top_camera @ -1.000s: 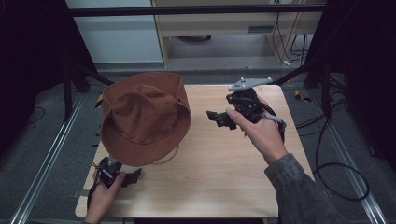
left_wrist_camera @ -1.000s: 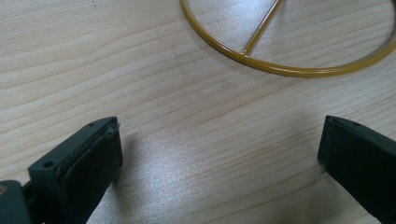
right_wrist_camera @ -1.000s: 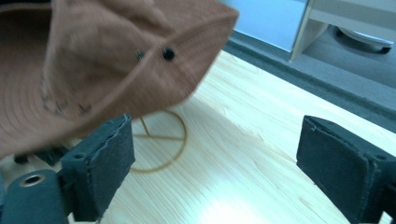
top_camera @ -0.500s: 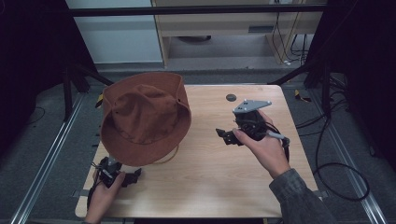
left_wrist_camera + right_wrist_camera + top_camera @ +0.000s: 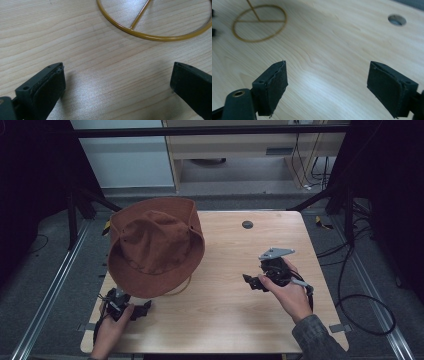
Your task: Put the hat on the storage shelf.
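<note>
Pale wooden table [image 5: 225, 320] under dim room; brown suede brimmed hat [image 5: 152, 247] upper left on yellow wire ring stand [image 5: 155, 37], apparently placed; left gripper [image 5: 131, 309] and right gripper [image 5: 250, 282] spread, empty, well apart.

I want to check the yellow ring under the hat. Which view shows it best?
The right gripper view: the whole ring lies on the table, crossbars visible. The left gripper view shows a closer arc, cut off by the frame. The high view shows a sliver below the hat.

Brown hat [image 5: 152, 247]; yellow ring stand [image 5: 160, 30]; pale wood table [image 5: 230, 320].
</note>
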A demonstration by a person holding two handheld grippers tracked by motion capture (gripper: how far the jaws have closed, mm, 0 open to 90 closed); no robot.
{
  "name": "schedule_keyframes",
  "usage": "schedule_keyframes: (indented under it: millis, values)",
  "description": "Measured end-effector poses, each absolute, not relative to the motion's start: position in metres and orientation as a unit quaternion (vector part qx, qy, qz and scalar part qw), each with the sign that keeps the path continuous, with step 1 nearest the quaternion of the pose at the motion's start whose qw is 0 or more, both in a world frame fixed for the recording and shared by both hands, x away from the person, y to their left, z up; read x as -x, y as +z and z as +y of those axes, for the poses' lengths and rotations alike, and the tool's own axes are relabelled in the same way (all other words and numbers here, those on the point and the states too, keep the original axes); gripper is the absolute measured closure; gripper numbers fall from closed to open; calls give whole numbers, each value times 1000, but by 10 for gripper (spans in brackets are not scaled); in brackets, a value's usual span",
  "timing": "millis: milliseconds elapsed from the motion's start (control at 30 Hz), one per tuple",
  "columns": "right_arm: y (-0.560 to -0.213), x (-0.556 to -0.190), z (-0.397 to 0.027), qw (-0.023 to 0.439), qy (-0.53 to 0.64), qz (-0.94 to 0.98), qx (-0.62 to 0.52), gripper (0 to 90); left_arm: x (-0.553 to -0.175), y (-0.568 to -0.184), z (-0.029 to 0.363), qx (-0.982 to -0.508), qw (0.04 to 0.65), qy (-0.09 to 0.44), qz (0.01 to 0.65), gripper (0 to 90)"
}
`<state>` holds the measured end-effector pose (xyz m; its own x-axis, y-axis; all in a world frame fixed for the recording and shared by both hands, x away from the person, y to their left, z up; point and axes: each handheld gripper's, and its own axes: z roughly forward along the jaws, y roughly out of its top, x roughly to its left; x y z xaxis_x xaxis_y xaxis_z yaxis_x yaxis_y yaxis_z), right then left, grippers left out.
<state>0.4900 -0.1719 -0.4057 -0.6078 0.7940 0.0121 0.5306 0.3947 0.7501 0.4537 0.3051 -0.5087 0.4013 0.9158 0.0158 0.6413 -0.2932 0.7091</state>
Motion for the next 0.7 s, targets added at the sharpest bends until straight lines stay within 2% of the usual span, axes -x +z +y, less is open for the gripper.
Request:
schedule_keyframes:
  millis: [167, 367, 700]
  values:
    - [-425, -490, -181, 171, 357, 817, -420, 171, -454, -509, 305, -774, 318, 216, 503, 0]
    - [-457, -492, -195, 142, 340, 806, -462, 143, -454, -509, 305, -774, 318, 216, 503, 0]
    - [-482, -496, -202, 151, 331, 788, -497, 131, -454, -509, 305, -774, 318, 216, 503, 0]
